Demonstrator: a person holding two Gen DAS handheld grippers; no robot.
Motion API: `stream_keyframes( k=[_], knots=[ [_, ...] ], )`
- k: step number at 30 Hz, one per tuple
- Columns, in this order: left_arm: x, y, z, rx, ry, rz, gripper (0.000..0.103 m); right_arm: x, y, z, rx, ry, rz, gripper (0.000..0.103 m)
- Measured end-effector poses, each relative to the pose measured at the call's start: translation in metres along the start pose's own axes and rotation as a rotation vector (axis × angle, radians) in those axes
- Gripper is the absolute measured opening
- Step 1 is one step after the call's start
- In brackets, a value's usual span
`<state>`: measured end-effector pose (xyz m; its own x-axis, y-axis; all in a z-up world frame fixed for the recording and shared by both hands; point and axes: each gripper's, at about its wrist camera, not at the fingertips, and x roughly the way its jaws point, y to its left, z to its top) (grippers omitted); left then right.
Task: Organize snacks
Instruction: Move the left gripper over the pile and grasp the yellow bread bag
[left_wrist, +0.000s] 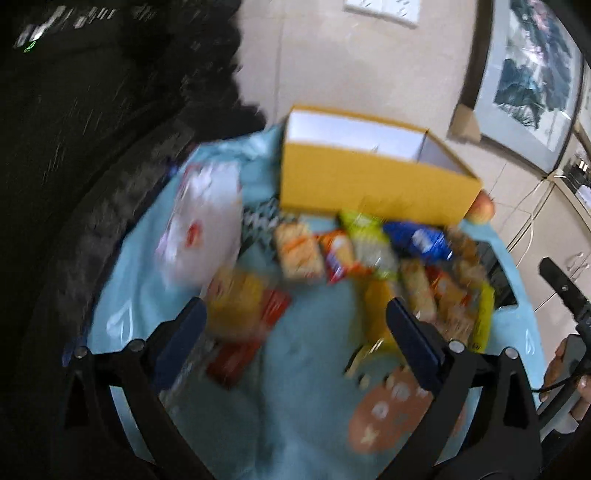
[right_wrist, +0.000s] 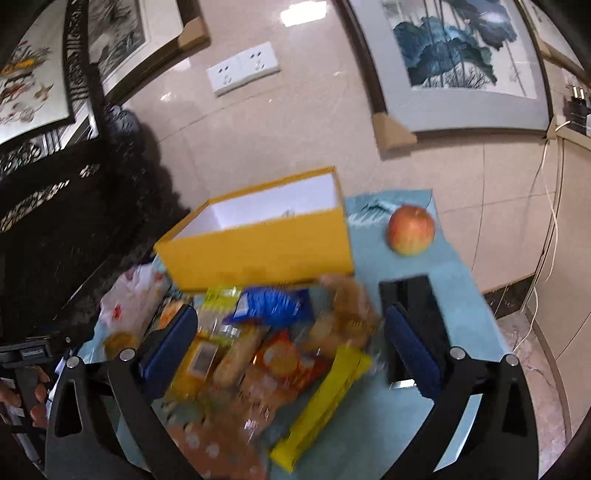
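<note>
An open yellow box (left_wrist: 373, 181) with a white inside stands at the back of a table with a light blue cloth (left_wrist: 306, 350); it also shows in the right wrist view (right_wrist: 258, 247). Several snack packets lie in front of it, among them a blue packet (left_wrist: 421, 240) (right_wrist: 273, 304), an orange biscuit packet (left_wrist: 340, 254) and a long yellow bar (right_wrist: 325, 398). My left gripper (left_wrist: 295, 317) is open and empty above the cloth, short of the snacks. My right gripper (right_wrist: 291, 325) is open, its fingers either side of the snack pile. Both views are blurred.
A white plastic bag (left_wrist: 203, 229) lies left of the snacks. An apple (right_wrist: 410, 230) sits on the cloth right of the box. A black flat object (right_wrist: 417, 306) lies at the right edge. A tiled wall with framed pictures (right_wrist: 454, 55) stands behind.
</note>
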<state>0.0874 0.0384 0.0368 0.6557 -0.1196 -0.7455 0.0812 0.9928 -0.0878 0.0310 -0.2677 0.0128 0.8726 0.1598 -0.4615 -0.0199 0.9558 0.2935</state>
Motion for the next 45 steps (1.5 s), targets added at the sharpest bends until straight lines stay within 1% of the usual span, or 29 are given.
stream_keyframes(
  k=[4, 7, 9, 12, 14, 17, 19, 21, 22, 23, 24, 25, 26, 28, 29, 30, 32, 34, 37, 39, 40, 42, 43, 44, 45],
  knots=[
    [0.014, 0.013, -0.020, -0.047, 0.043, 0.031, 0.099, -0.002, 0.004, -0.014, 0.006, 0.041, 0.019, 0.102],
    [0.019, 0.019, -0.027, -0.056, 0.034, 0.069, 0.099, -0.003, 0.006, -0.021, -0.007, 0.060, 0.031, 0.102],
    [0.025, 0.022, -0.026, -0.063, 0.029, 0.096, 0.099, -0.004, 0.005, -0.024, -0.007, 0.063, 0.037, 0.102],
    [0.034, 0.022, -0.019, -0.070, 0.019, 0.112, 0.099, -0.002, 0.003, -0.027, 0.009, 0.063, 0.044, 0.102],
    [0.048, 0.022, -0.012, -0.063, 0.037, 0.134, 0.099, 0.000, 0.003, -0.029, 0.010, 0.064, 0.046, 0.102],
    [0.069, 0.021, -0.006, -0.051, 0.067, 0.197, 0.099, 0.005, -0.001, -0.031, 0.019, 0.072, 0.051, 0.102],
    [0.082, 0.021, -0.005, -0.047, 0.096, 0.218, 0.098, 0.008, -0.005, -0.032, 0.032, 0.085, 0.056, 0.102],
    [0.090, 0.021, -0.004, -0.051, 0.117, 0.203, 0.087, 0.009, -0.009, -0.032, 0.043, 0.092, 0.057, 0.102],
    [0.093, 0.021, -0.005, -0.049, 0.131, 0.185, 0.061, 0.009, -0.011, -0.031, 0.045, 0.092, 0.056, 0.102],
    [0.099, 0.021, -0.007, -0.049, 0.156, 0.169, 0.023, 0.009, -0.014, -0.031, 0.050, 0.094, 0.052, 0.102],
    [0.102, 0.023, -0.009, -0.058, 0.170, 0.137, 0.017, 0.008, -0.016, -0.030, 0.055, 0.096, 0.051, 0.102],
    [0.101, 0.023, -0.010, -0.071, 0.157, 0.112, 0.008, 0.007, -0.019, -0.030, 0.058, 0.101, 0.054, 0.102],
    [0.097, 0.021, -0.010, -0.062, 0.138, 0.106, 0.001, 0.007, -0.021, -0.030, 0.061, 0.103, 0.055, 0.102],
    [0.085, 0.013, -0.011, -0.025, 0.083, 0.112, 0.000, 0.004, -0.026, -0.030, 0.061, 0.106, 0.048, 0.102],
    [0.074, 0.006, -0.012, 0.001, 0.037, 0.088, 0.000, 0.003, -0.027, -0.030, 0.058, 0.107, 0.045, 0.102],
    [0.065, 0.000, -0.013, 0.023, 0.009, 0.070, 0.000, 0.002, -0.029, -0.031, 0.051, 0.110, 0.039, 0.102],
    [0.050, -0.009, -0.016, 0.041, -0.027, 0.042, 0.000, 0.002, -0.031, -0.031, 0.046, 0.115, 0.026, 0.102],
    [0.035, -0.014, -0.022, 0.045, -0.058, -0.002, 0.000, 0.003, -0.030, -0.033, 0.047, 0.131, 0.027, 0.102],
    [0.030, -0.016, -0.031, 0.038, -0.047, -0.038, 0.000, 0.011, -0.012, -0.036, -0.014, 0.173, 0.044, 0.102],
    [0.034, -0.014, -0.032, 0.020, -0.034, -0.025, 0.000, 0.014, 0.002, -0.037, -0.057, 0.181, 0.055, 0.102],
    [0.036, -0.011, -0.030, 0.008, -0.031, -0.011, 0.003, 0.015, 0.008, -0.038, -0.068, 0.181, 0.068, 0.102],
    [0.038, -0.006, -0.027, -0.032, -0.027, 0.025, 0.033, 0.015, 0.017, -0.040, -0.081, 0.179, 0.093, 0.102],
    [0.038, -0.005, -0.023, -0.047, -0.053, 0.053, 0.066, 0.015, 0.019, -0.042, -0.087, 0.177, 0.102, 0.102],
    [0.037, -0.004, -0.018, -0.047, -0.081, 0.082, 0.078, 0.016, 0.020, -0.043, -0.091, 0.177, 0.107, 0.102],
    [0.037, -0.006, -0.014, -0.037, -0.097, 0.094, 0.078, 0.018, 0.020, -0.045, -0.089, 0.181, 0.111, 0.102]
  ],
)
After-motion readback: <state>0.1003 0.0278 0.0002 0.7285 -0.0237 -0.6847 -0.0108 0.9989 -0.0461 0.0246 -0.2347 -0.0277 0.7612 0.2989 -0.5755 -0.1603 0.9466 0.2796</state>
